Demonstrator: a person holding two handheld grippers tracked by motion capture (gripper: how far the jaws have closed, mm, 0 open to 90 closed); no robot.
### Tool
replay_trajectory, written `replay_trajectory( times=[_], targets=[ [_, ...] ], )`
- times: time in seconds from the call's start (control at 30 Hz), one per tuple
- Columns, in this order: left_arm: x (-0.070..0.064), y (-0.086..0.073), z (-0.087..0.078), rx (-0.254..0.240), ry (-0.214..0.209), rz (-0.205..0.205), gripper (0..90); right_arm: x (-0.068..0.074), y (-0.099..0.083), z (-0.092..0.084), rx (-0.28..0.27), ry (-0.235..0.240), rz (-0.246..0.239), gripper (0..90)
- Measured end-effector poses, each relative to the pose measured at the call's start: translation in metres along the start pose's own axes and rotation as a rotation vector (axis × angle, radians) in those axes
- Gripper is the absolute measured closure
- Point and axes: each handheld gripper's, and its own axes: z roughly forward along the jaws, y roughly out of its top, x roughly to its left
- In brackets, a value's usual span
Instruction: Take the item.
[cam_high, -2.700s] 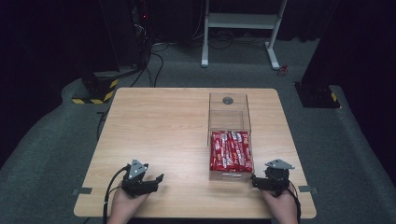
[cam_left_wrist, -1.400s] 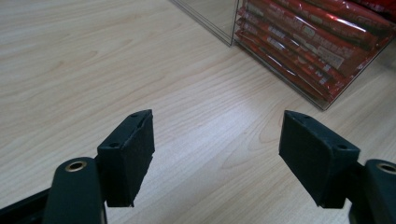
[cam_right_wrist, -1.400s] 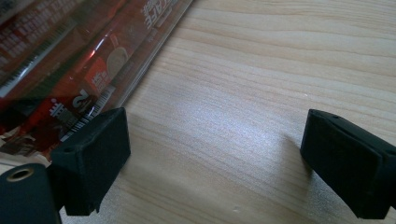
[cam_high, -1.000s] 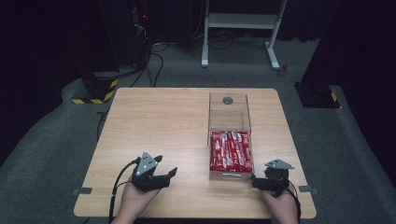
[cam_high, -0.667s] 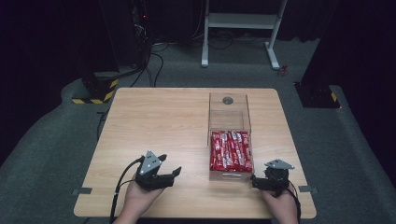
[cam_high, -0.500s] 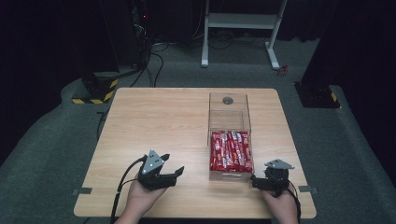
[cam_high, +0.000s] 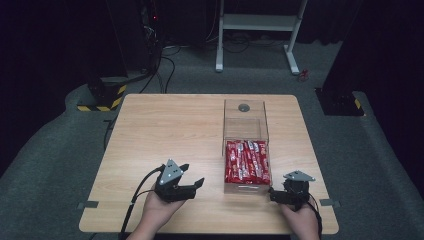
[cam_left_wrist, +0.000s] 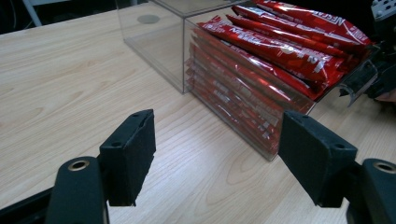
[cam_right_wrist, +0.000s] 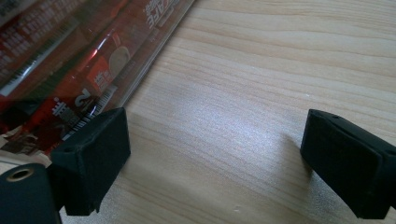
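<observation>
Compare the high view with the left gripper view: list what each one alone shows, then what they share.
High view alone: the whole wooden table, the dark carpet, the white stand legs behind it, the person's left hand, and the left gripper from above.

Left gripper view alone: the white lettering on the red packets and the packets stacked on edge behind the clear box's side wall.

Both: the box with its empty far section, the packets, the round grey mark, and the right gripper.
</observation>
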Motion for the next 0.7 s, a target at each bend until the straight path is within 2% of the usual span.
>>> replay_trajectory(
  times=[0.27, 0.57, 0.6, 0.63, 0.7],
  targets=[
    [-0.005, 0.007, 0.009, 0.004, -0.016, 0.018, 28.4, 0.000, 0.000, 0.000, -0.001, 0.000, -0.003, 8.1],
    [-0.012, 0.016, 0.019, -0.003, -0.043, 0.016, 29.0, 0.000, 0.000, 0.000, -0.001, 0.001, -0.003, 8.1],
    [-0.020, 0.016, 0.024, -0.066, -0.052, -0.082, 29.0, 0.000, 0.000, 0.000, -0.001, 0.001, -0.003, 8.1],
    [-0.020, 0.017, 0.026, -0.070, -0.053, -0.079, 29.2, 0.000, 0.000, 0.000, -0.001, 0.002, -0.003, 8.1],
    [-0.021, 0.019, 0.027, -0.044, -0.060, -0.047, 29.3, 0.000, 0.000, 0.000, -0.001, 0.002, -0.004, 8.1]
  ],
)
